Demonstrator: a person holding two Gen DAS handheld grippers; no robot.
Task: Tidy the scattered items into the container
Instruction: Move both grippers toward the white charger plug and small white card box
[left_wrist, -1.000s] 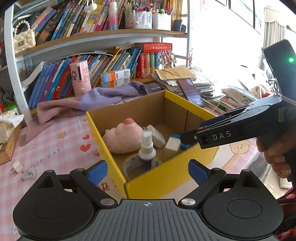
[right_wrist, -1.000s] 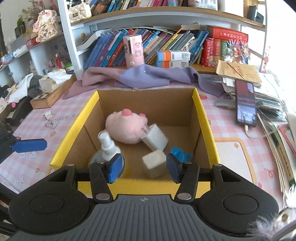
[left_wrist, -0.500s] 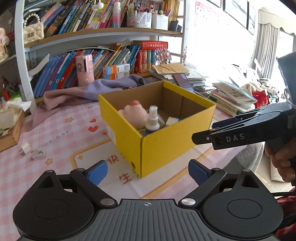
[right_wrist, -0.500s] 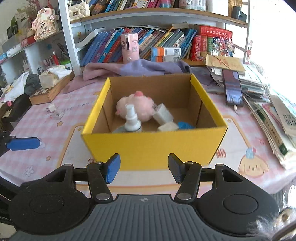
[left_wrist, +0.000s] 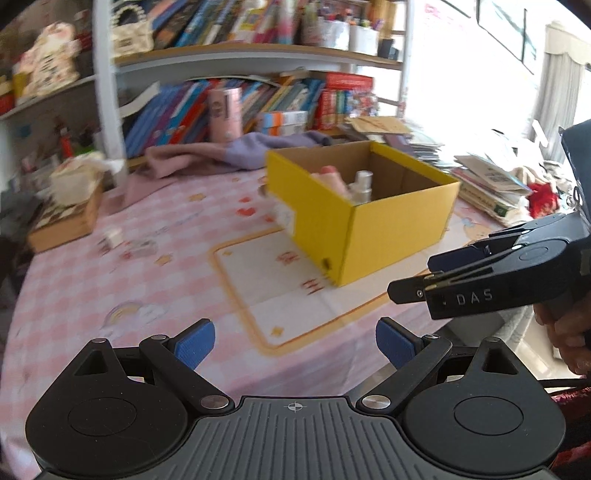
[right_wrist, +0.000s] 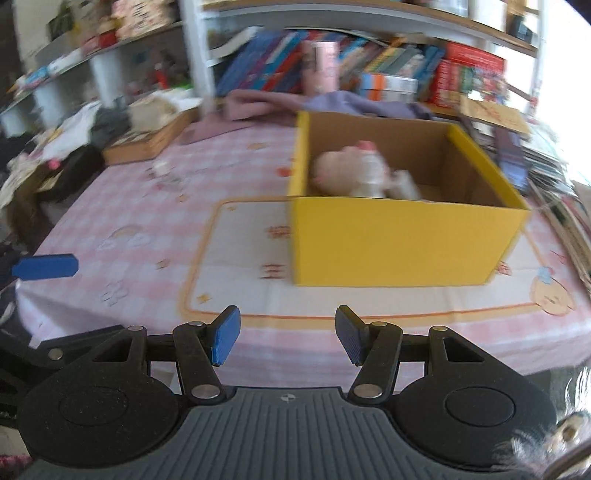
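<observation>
Beyond both grippers' empty, parted jaws, the yellow cardboard box (right_wrist: 402, 243) sits on the checked desk (right_wrist: 147, 229); only the left view shows the right gripper (left_wrist: 413, 284) side-on; right view shows the plush (right_wrist: 340, 173) inside

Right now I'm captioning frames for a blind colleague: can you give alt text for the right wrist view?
A yellow cardboard box stands on a pink checked tablecloth, holding a pink plush toy and a blurred white bottle. The right gripper hangs open and empty in front of it; bookshelves fill the background.
</observation>
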